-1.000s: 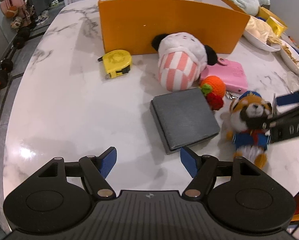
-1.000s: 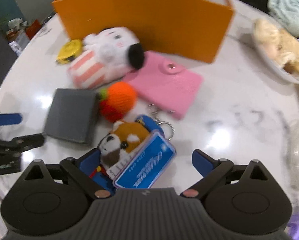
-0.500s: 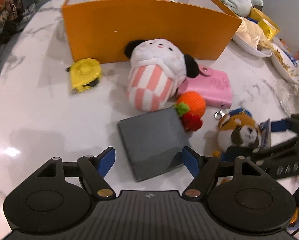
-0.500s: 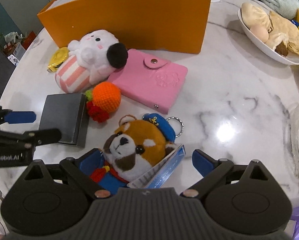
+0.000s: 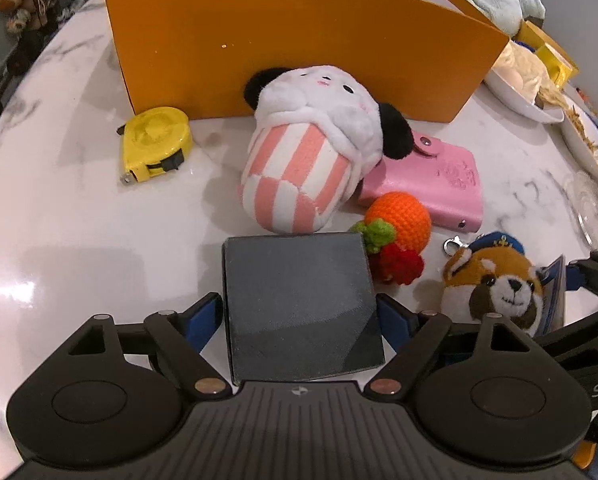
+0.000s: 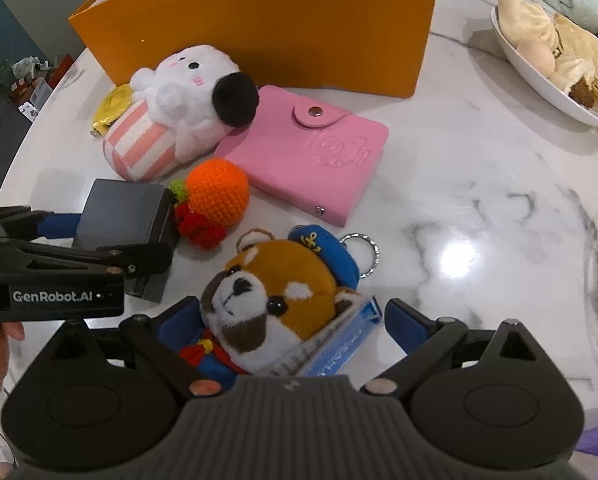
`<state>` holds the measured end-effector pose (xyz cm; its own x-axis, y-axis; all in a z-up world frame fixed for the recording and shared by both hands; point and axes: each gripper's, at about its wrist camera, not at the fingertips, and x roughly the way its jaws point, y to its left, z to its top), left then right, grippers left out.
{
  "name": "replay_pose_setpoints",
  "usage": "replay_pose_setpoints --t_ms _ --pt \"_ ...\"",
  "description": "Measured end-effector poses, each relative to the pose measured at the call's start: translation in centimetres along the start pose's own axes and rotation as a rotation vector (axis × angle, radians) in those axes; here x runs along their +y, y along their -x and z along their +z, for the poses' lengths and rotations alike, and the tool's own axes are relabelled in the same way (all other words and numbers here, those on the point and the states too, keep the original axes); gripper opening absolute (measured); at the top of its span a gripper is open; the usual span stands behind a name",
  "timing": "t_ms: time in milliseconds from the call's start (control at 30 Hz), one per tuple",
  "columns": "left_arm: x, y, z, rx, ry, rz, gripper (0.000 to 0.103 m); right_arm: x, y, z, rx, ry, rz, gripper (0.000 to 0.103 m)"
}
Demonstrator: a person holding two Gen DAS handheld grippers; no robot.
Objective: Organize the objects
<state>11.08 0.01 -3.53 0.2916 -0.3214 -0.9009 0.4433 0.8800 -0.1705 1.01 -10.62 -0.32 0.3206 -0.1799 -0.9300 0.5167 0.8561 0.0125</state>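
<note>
Straddling the grey box with my left gripper: jaws wide, just been opening, one blue pad either side of the box; whether the pads touch it I cannot tell. Box flat on the marble table. Beyond it the striped plush lies against the orange bin. Tape measure to its left, pink wallet to its right, partly under the plush. Crochet orange touches the box's far right corner. Panda keychain at right.

Right wrist view: my right gripper wide, panda keychain and its blue tag between the fingers; left pad close against the toy, right pad clear of the tag. Left gripper seen at left around the box. Bowl of food far right.
</note>
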Motion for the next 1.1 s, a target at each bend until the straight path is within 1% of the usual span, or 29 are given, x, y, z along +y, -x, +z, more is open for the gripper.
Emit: replay_pose_setpoints --t_ms 67,133,200,533,633,833,867,967,1100 --pt "0.1 0.0 -0.2 0.003 -0.024 0.031 0.097 0.2 -0.2 -0.2 0.001 0.002 0.007 0.099" --pt "0.1 0.0 -0.4 0.011 -0.055 0.079 0.097 0.3 -0.6 -0.5 0.008 -0.001 0.019 0.099" --pt "0.2 -0.1 -0.7 0.021 -0.087 0.112 0.097 0.7 -0.9 -0.7 0.014 0.016 0.017 0.102" --pt "1.2 0.4 -0.9 0.063 -0.075 0.115 0.097 3.0 -1.2 -1.9 0.004 0.176 -0.059 0.102" --pt "1.1 0.4 -0.9 0.070 -0.061 0.123 0.098 3.0 -1.1 -2.2 0.007 0.176 -0.061 0.102" --pt "0.7 0.0 -0.8 0.066 -0.060 0.129 0.103 3.1 -1.0 -2.7 0.023 0.163 -0.061 0.102" --pt "0.5 -0.2 -0.3 0.070 -0.061 0.128 0.103 3.2 -1.0 -2.8 0.020 0.163 -0.066 0.102" --pt "0.3 -0.4 -0.6 0.073 -0.062 0.128 0.103 3.5 -0.9 -3.5 0.005 0.169 -0.086 0.102" --pt "0.3 -0.3 -1.1 0.065 -0.065 0.127 0.103 3.6 -0.6 -4.6 -0.033 0.151 -0.091 0.102"
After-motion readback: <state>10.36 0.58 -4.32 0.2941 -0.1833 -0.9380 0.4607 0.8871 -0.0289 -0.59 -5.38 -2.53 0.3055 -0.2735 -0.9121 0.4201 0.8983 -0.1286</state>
